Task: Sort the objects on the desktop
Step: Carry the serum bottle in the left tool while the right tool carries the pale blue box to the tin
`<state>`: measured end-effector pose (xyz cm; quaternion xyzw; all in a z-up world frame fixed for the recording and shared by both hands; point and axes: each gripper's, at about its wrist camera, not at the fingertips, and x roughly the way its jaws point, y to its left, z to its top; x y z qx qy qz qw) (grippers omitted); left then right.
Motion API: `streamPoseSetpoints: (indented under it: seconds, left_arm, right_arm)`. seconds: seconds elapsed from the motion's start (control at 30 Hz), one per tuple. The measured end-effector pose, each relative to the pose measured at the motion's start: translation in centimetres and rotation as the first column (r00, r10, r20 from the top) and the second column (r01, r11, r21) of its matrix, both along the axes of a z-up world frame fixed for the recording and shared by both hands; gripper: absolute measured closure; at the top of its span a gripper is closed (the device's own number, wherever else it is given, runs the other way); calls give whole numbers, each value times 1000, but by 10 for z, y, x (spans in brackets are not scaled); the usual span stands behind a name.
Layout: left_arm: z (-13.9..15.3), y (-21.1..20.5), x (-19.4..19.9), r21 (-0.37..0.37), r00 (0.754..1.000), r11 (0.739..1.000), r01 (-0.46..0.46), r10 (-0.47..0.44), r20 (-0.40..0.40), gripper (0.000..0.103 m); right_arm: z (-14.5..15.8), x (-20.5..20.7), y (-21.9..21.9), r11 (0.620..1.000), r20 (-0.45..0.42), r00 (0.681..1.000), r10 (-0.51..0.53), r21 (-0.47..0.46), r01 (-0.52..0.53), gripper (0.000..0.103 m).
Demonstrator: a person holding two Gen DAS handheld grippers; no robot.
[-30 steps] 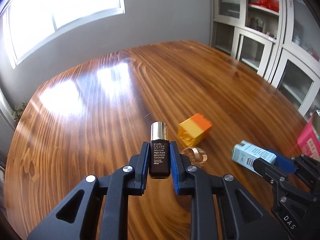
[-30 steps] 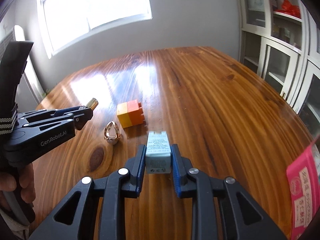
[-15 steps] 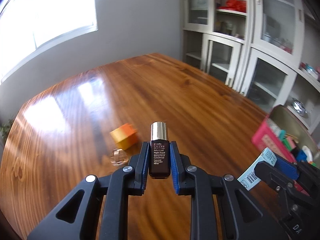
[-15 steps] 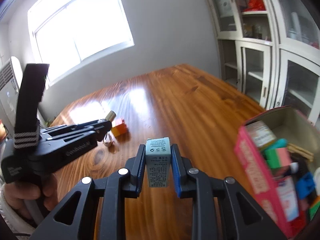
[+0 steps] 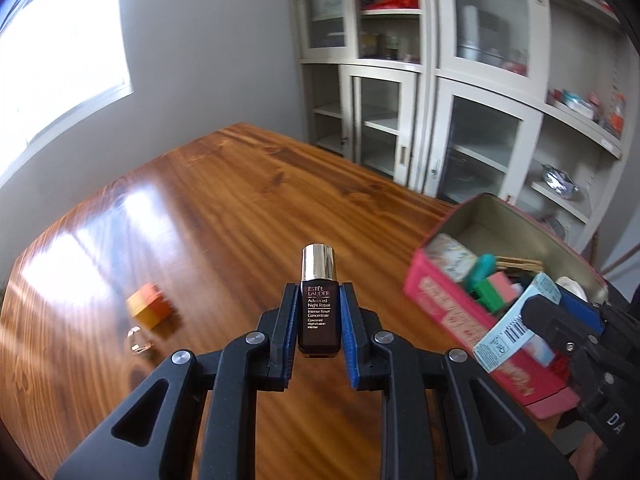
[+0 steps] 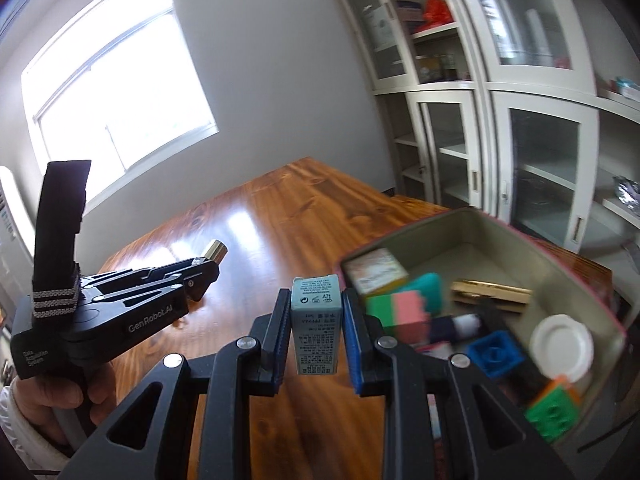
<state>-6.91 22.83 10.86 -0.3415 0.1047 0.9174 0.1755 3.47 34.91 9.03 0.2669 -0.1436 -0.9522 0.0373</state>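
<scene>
The left gripper (image 5: 319, 330) pinches a small dark serum bottle (image 5: 319, 322) upright between its blue pads, the gold cap (image 5: 318, 263) standing clear above the fingertips. Below and beyond it lies the wooden tabletop (image 5: 240, 208). Off to the left of this gripper, well apart from it, an orange-and-yellow block (image 5: 147, 311) sits on the wood with a small clear ring-like piece (image 5: 139, 343) just beside it. To its right stands an open pink tin box (image 5: 460, 316) crowded with small items, and the right gripper (image 6: 315, 330) reaches in from that side. The right gripper is clamped on a small pale blue carton (image 6: 316, 326), held on end with its printed face toward the camera. Just right of and beyond this gripper the tin box (image 6: 404, 236) lies open, showing a green-and-pink block (image 6: 400, 312), a blue brick (image 6: 494, 354), a white round lid (image 6: 562, 344), a green-and-orange block (image 6: 554, 410) and a gold stick (image 6: 492, 292). To the left of the right gripper a person's hand (image 6: 68, 408) grips the handle of the left gripper, with the bottle's gold cap poking out past its tip.
</scene>
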Motion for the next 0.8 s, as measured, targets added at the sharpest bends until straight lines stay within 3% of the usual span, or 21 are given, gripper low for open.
streamPoseSetpoints:
  seconds: [0.13,0.47,0.8]
  left_arm:
    - [3,32,4,-6,998,998,56,-56,-6,81]
    - [5,85,10,-23,994,994,110,-110,-3,81]
    - [-5,120,11,-24,986,986,162,-162,34,81]
  right_arm:
    - [-4,7,23,999,8,1000,-9,-42,9,75]
    - [0,23,47,999,-29,999,-25,-31,24,76]
    - [-22,21,81,994,51,994,-100,-38,102,76]
